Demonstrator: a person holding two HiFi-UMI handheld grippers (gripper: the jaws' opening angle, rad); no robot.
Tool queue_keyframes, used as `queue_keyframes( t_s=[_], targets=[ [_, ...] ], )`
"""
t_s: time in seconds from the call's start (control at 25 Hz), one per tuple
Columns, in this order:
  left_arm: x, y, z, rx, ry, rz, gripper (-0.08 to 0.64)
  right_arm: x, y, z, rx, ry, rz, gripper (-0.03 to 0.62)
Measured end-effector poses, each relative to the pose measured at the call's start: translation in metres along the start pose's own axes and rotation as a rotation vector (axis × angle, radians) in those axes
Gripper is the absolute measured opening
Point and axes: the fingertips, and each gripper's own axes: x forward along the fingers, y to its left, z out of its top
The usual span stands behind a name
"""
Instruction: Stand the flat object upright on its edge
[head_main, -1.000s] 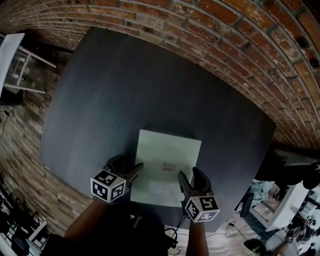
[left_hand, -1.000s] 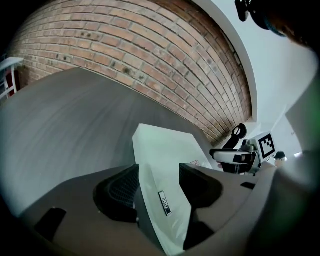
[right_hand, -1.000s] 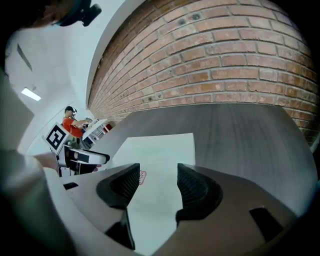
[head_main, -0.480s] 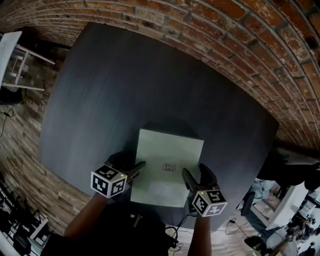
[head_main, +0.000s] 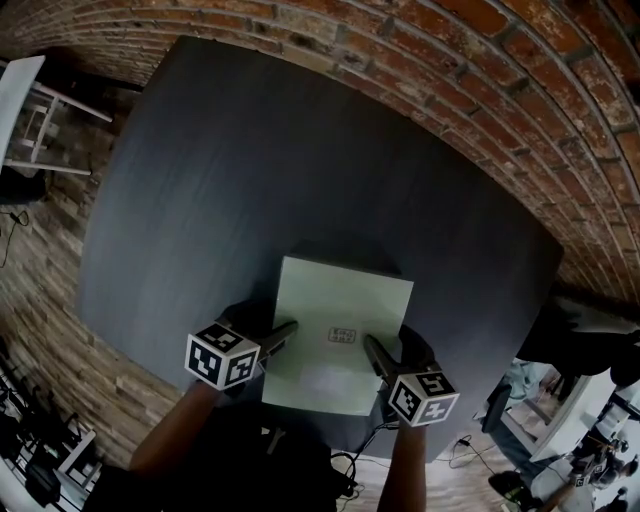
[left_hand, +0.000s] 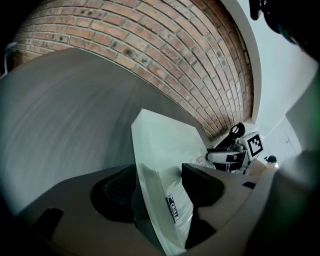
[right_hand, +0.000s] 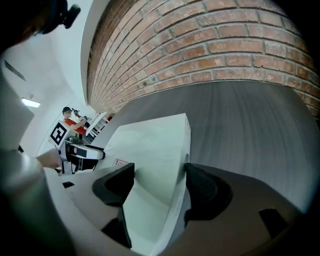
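Observation:
A flat pale green box (head_main: 340, 320) lies on the dark table (head_main: 250, 180) close to its near edge. My left gripper (head_main: 265, 325) straddles the box's left near side, and the right gripper (head_main: 392, 348) straddles its right near side. In the left gripper view the box (left_hand: 165, 145) runs between the spread jaws of the left gripper (left_hand: 157, 187). In the right gripper view the box (right_hand: 150, 145) likewise sits inside the right gripper (right_hand: 160, 185). Both pairs of jaws have just been opening, with the box's side edges between them. One jaw of each reaches over the top face.
A brick wall (head_main: 450, 60) runs along the table's far and right sides. A white frame (head_main: 30, 110) stands off the table's far left corner. Cables and clutter lie on the floor beyond the near right corner (head_main: 560, 470).
Both grippers' jaws have spread wider around the box's sides. The right gripper has sunk a little toward the near edge. The box has hardly shifted.

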Motion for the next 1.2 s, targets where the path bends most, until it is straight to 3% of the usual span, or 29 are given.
queue_keyframes(
  t_s=[0.36,0.68,1.2],
  targets=[
    [0.001,-0.004,0.0,-0.024,0.018,-0.038,0.275,0.001,-0.002,-0.001,-0.011,0.041,0.027,0.313],
    [0.007,-0.006,-0.002,-0.038,0.042,-0.062,0.275,0.007,-0.001,-0.003,0.038,0.059,0.084,0.313],
    [0.011,-0.003,0.0,-0.018,0.038,-0.042,0.276,0.008,0.001,0.011,0.013,0.079,0.053,0.313]
  ],
)
